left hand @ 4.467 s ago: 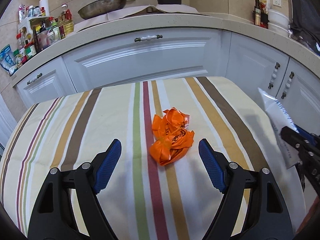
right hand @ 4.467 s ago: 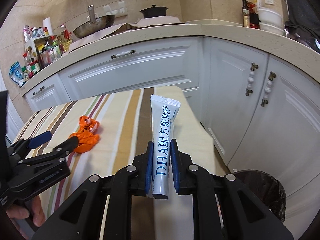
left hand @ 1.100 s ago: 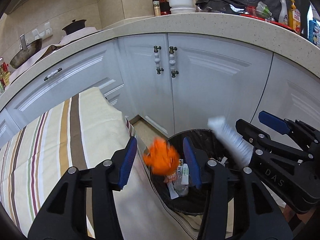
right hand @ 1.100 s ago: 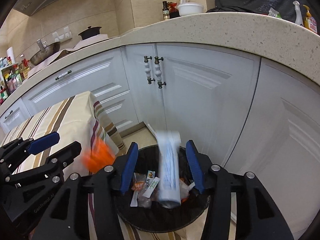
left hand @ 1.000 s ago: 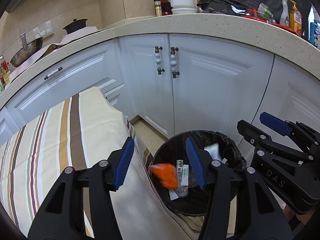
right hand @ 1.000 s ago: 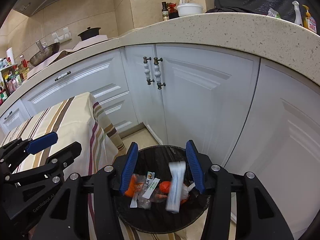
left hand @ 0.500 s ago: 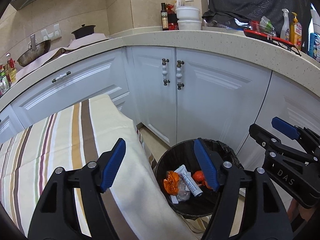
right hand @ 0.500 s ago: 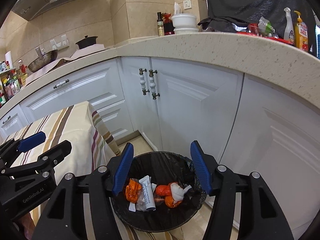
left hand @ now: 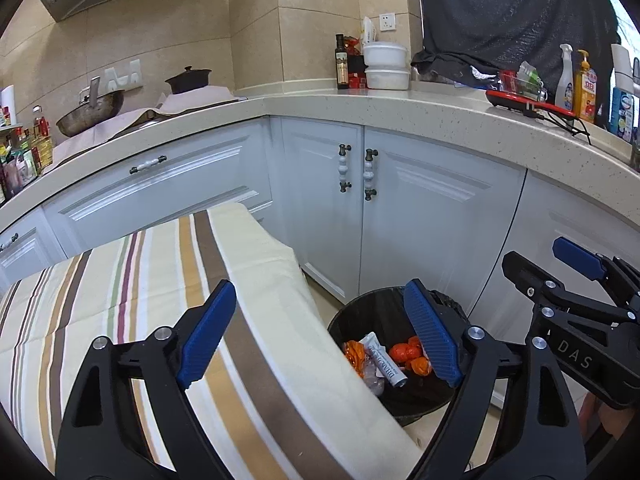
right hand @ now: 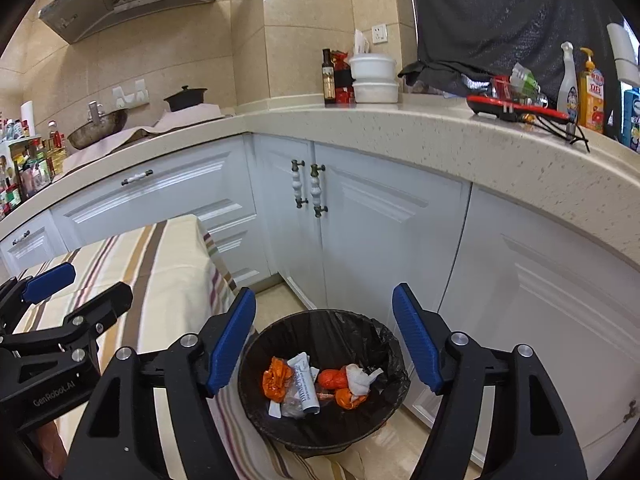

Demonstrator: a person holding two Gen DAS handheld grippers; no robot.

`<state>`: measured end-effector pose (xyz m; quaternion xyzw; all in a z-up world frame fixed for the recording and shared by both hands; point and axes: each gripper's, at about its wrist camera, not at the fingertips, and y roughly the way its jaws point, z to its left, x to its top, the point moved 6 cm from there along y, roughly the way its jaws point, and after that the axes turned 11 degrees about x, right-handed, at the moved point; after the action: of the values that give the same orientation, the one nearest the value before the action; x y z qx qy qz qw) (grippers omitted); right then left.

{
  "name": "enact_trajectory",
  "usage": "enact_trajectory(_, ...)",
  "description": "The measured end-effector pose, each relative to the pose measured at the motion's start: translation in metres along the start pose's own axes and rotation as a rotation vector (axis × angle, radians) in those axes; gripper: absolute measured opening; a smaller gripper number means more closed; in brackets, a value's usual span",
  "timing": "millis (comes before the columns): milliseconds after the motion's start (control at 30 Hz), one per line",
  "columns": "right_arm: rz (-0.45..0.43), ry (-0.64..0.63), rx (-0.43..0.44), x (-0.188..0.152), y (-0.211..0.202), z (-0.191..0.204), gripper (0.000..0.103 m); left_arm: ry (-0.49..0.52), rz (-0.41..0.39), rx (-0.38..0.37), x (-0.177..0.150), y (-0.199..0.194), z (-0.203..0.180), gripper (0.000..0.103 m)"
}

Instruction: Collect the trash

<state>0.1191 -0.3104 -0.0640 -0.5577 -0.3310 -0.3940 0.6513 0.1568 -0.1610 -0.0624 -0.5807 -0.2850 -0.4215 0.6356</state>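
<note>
A black-lined trash bin (right hand: pixel 352 332) stands on the floor by the white cabinets and shows in the left wrist view (left hand: pixel 376 308) too. Inside lie the orange wrapper (right hand: pixel 276 376), the white tube (right hand: pixel 304 384) and other orange and white scraps. In the left wrist view the orange wrapper (left hand: pixel 354 352) and white tube (left hand: pixel 386 364) lie side by side. My right gripper (right hand: pixel 324 340) is open and empty above the bin. My left gripper (left hand: pixel 320 340) is open and empty over the table's right edge, next to the bin.
The striped tablecloth table (left hand: pixel 140 280) stands left of the bin. White cabinets (right hand: pixel 380 232) with knob handles curve behind it under a speckled counter (right hand: pixel 440 132) with bottles, bowls and a red tray. A wok (left hand: pixel 90 114) and pot sit far left.
The orange wrapper and the white tube fell out of the open grippers and now lie in the bin. Both grippers have risen and opened wider.
</note>
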Motion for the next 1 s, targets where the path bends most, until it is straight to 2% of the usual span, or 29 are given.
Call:
enact_trajectory(233, -0.022, -0.031, 0.005, -0.002, -0.027, 0.023, 0.073, -0.030, -0.035, 0.016, -0.006, -0.034, 0.027, 0.089)
enact_trajectory(600, -0.039, -0.060, 0.030, -0.007, -0.059, 0.055, 0.077, -0.087, -0.075, 0.056, -0.013, -0.077, 0.070, 0.091)
enact_trajectory(1000, -0.070, -0.105, 0.036, -0.008, -0.087, 0.081, 0.078, -0.118, -0.108, 0.061, -0.018, -0.106, 0.090, 0.092)
